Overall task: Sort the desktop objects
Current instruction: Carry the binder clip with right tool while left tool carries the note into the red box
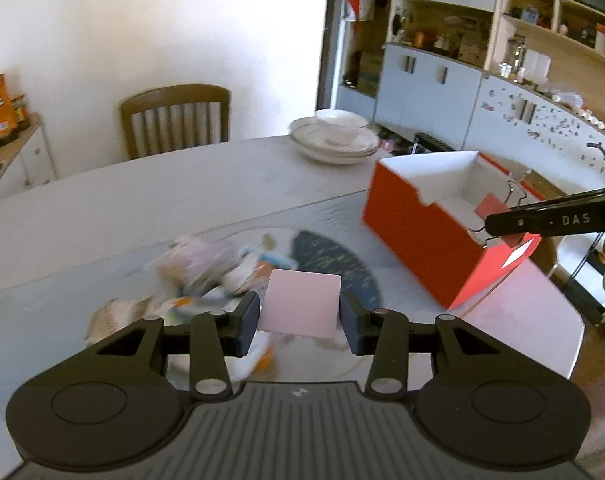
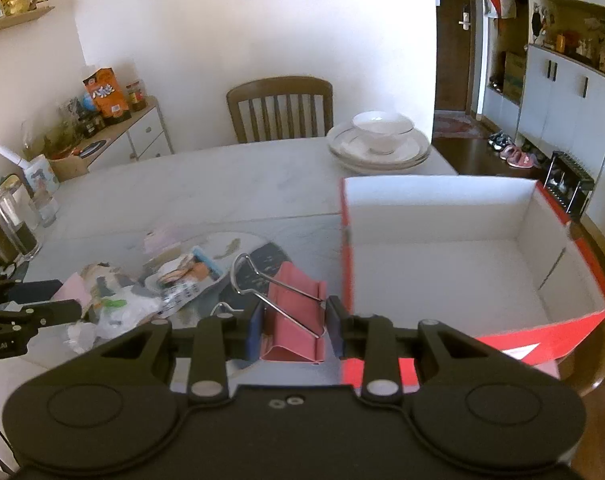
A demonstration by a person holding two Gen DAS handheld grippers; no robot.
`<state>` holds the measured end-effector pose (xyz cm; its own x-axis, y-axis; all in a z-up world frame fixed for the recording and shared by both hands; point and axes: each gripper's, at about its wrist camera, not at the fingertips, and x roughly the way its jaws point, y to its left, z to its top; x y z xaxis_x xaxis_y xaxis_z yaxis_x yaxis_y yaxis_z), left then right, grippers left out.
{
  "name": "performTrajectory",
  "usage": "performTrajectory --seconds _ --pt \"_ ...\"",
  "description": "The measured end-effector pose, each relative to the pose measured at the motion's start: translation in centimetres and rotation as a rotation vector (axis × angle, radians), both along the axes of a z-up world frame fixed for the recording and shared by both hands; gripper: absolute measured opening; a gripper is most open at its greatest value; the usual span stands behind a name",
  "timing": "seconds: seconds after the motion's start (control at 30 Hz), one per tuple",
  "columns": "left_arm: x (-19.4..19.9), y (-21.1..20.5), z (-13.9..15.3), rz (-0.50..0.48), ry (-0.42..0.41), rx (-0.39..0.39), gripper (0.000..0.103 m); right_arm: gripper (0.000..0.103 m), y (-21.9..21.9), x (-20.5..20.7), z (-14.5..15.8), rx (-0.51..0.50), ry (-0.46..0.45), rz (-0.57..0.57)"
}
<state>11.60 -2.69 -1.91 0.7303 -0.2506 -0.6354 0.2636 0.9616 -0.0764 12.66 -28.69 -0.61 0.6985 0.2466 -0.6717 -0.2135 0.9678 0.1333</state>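
Observation:
My left gripper point(image 1: 300, 316) is shut on a pale pink square pad point(image 1: 302, 304), held above a blurred pile of wrappers and papers point(image 1: 206, 276) on the table. My right gripper point(image 2: 294, 328) is shut on a pink binder clip point(image 2: 296, 312) with wire handles, just left of the near corner of a red box with a white inside point(image 2: 462, 264). In the left wrist view the right gripper point(image 1: 502, 228) shows at the right edge with the clip point(image 1: 492, 206) over the red box point(image 1: 422, 232). The left gripper point(image 2: 62, 312) shows at the left edge of the right wrist view.
Stacked white plates with a bowl point(image 2: 378, 144) sit at the table's far edge. A wooden chair point(image 2: 280, 108) stands behind the table. Glass jars and a cup point(image 2: 10, 224) stand at the left. A sideboard point(image 2: 114, 136) with packets and cupboards point(image 1: 442, 80) line the walls.

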Motion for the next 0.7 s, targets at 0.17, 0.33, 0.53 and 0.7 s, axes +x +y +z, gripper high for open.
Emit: performTrajectory --seconds 0.17,0.33,0.53,0.7 --pt "1.7 -4.0 0.7 -0.042 -0.014 -0.009 0.042 0.032 -3.0 1.0 0.3 0.0 -0.001 -0.019" --pt "3.1 -7.7 1.1 -0.073 -0.026 -0.001 0.042 0.032 -6.0 1.9 0.3 0.001 -0.001 -0.035" --pt "4.5 -11.3 1.2 -0.1 -0.032 0.012 0.042 0.032 -9.4 2.9 0.1 0.0 -0.008 -0.042" --pt "5.6 -14.5 1.2 -0.135 -0.037 0.026 0.042 0.032 -11.6 3.8 -0.2 -0.004 -0.002 -0.041"
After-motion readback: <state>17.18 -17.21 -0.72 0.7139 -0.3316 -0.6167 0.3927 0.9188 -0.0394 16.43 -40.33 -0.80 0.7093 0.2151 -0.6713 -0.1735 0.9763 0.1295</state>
